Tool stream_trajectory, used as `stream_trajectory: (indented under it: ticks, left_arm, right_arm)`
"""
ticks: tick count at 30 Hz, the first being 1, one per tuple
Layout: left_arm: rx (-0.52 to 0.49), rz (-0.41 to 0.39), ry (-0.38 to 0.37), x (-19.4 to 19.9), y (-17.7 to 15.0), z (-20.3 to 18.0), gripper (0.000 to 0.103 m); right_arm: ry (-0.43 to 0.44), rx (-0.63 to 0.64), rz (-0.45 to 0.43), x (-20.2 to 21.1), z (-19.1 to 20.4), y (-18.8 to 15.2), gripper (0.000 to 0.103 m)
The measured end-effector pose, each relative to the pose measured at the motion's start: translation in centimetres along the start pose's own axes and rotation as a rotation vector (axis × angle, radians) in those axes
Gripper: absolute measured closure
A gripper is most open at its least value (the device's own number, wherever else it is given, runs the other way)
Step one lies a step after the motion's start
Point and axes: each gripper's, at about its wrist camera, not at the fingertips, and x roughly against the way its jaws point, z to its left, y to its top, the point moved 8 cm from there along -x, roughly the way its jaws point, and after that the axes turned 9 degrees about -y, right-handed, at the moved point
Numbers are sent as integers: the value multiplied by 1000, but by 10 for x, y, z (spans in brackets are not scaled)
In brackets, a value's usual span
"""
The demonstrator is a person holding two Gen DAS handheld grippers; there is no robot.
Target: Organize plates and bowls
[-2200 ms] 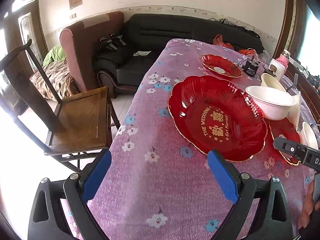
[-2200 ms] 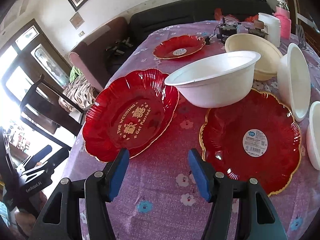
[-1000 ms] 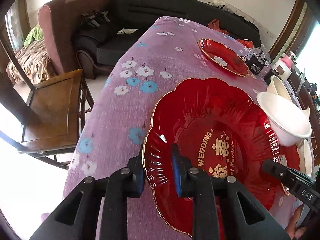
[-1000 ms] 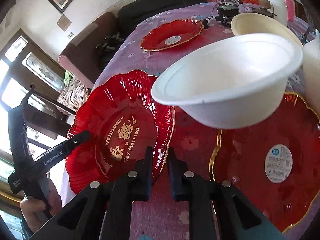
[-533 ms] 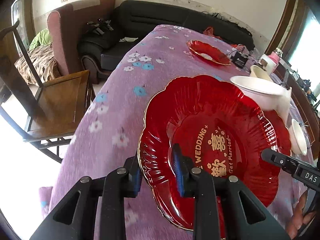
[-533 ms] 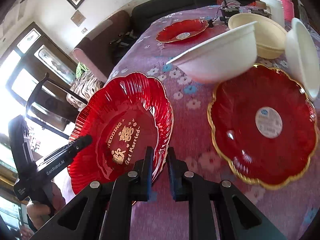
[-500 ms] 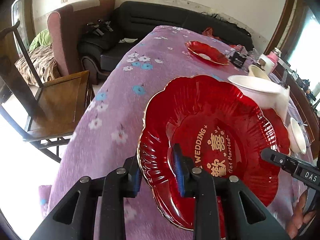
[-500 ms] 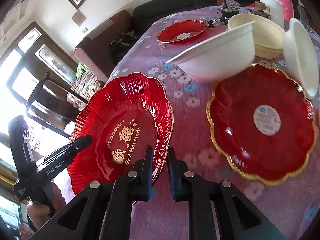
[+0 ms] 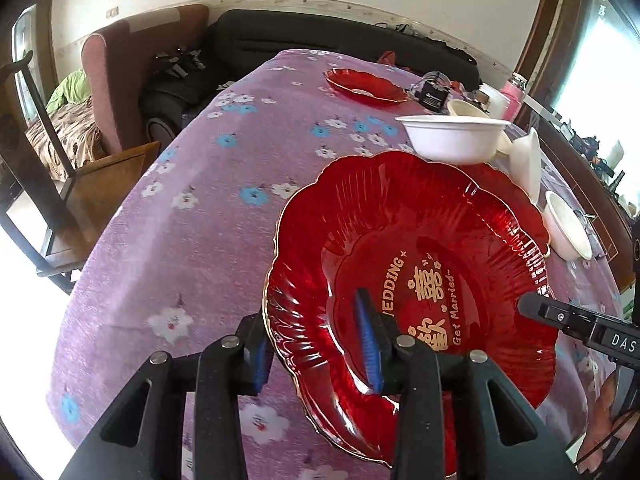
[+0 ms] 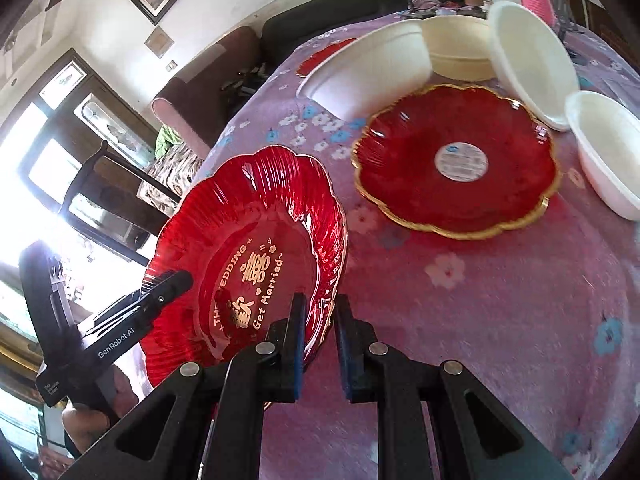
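Note:
Both grippers are shut on the rim of a large red wedding plate (image 9: 420, 256) with gold lettering, held above the purple flowered tablecloth (image 9: 200, 216). My left gripper (image 9: 316, 344) pinches its near-left rim; my right gripper (image 10: 320, 340) pinches its near-right rim, the plate (image 10: 248, 248) tilted. A second red gold-rimmed plate (image 10: 456, 192) with a round sticker lies flat on the table to the right. White bowls (image 10: 372, 76) stand around it. A third red plate (image 9: 364, 86) lies at the far end.
A cream bowl (image 10: 460, 52), a tilted white bowl (image 10: 528, 64) and a small white bowl (image 10: 608, 160) crowd the right side. A wooden chair (image 9: 76, 184) and an armchair (image 9: 132, 80) stand left of the table; a black sofa (image 9: 320, 36) is behind.
The two grippers have lifted the wedding plate higher and carried it to the right, toward the sticker plate. The table looks farther below than half a second ago.

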Motion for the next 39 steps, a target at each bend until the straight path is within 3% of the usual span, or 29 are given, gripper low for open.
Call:
stream_trajectory:
  ticks: [13, 15, 17, 19, 27, 36, 39]
  left_arm:
    - [-35, 7, 12, -8, -11, -21, 68]
    - [-30, 5, 2, -8, -12, -23, 62]
    - [-37, -9, 9, -4, -12, -23, 49]
    - [-58, -29, 24, 1, -11, -25, 46]
    - [-57, -45, 18, 12, -7, -28, 43]
    - [-90, -43, -1, 21, -4, -44, 37]
    - [-93, -26, -50, 24, 2, -53, 37]
  right_arm:
    - [22, -40, 13, 3, -21, -18, 84]
    - [29, -48, 17, 4, -22, -19, 84]
    - [43, -52, 16, 7, -23, -20, 83]
    - [43, -55, 5, 13, -27, -20, 82]
    - [66, -119, -26, 28, -49, -21, 68]
    - [42, -228, -69, 46, -93, -12, 68]
    - [33, -258, -85, 52, -106, -8, 68]
